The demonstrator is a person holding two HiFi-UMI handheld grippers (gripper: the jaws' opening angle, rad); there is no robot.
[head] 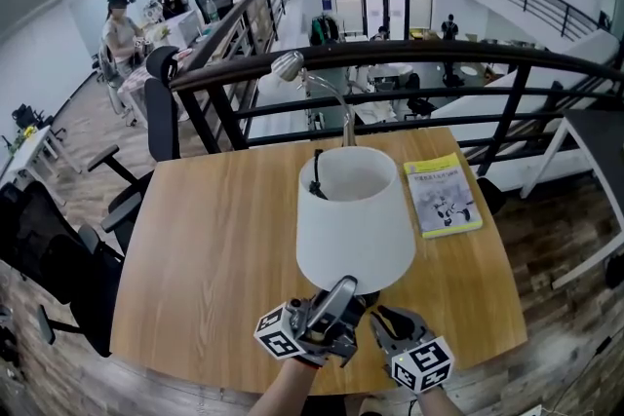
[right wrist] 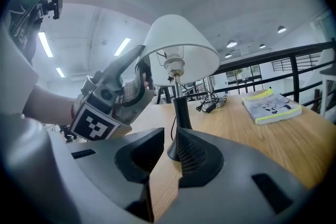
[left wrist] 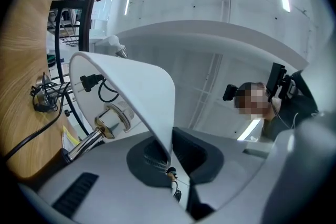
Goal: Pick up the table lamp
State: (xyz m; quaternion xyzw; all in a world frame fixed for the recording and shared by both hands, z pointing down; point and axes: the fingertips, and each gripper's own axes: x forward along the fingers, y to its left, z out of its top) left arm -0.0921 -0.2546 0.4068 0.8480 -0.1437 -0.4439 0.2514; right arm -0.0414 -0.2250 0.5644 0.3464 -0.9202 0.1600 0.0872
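The table lamp has a white cone shade [head: 356,219] and a black stem [right wrist: 181,113], and its foot rests on the wooden table [head: 214,248]. My left gripper [head: 343,287] reaches up at the shade's near lower rim. In the left gripper view, the thin shade edge [left wrist: 131,81] runs down between the two pads, and the left gripper [left wrist: 170,157] is shut on it. The right gripper view shows that same gripper [right wrist: 134,86] at the rim of the shade [right wrist: 181,42]. My right gripper [head: 385,317] hovers just right of it, low in front of the lamp foot. The right gripper [right wrist: 167,149] has its jaws together and holds nothing.
A yellow-edged booklet [head: 444,195] lies on the table right of the lamp. A bundled black cable [right wrist: 212,103] and a chrome gooseneck lamp [head: 312,78] sit behind the shade. A dark railing [head: 390,58] runs along the table's far edge. An office chair [head: 161,102] stands at the left.
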